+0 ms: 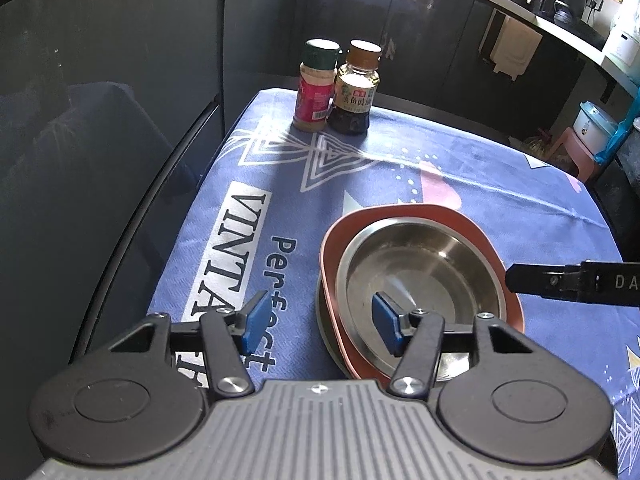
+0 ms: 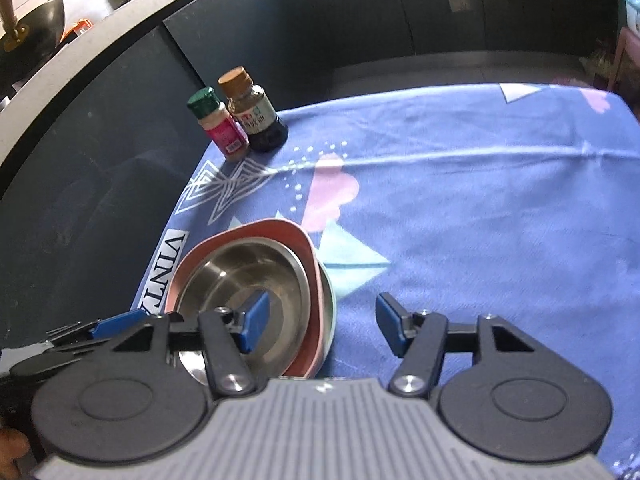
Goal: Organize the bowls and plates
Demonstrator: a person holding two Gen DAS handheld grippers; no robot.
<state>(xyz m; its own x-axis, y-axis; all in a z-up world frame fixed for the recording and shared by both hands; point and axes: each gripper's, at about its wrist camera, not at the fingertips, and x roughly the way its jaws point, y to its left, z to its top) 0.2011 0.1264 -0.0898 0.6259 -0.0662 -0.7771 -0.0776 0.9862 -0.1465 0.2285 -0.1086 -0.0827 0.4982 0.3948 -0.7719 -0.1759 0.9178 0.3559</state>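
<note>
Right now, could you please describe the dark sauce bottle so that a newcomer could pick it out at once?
Find the blue printed tablecloth and follow it to its far corner by the dark cabinets, where two small containers stand side by side. The dark glass sauce bottle is the right one, with a brown cap; its neighbour, the pink-labelled spice jar, has a green cap.

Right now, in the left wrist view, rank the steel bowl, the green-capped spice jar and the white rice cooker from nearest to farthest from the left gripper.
1. Steel bowl, just ahead of the left gripper, stacked in the pink dish.
2. Green-capped spice jar, at the table's far edge.
3. White rice cooker, off the table, far right.
</note>
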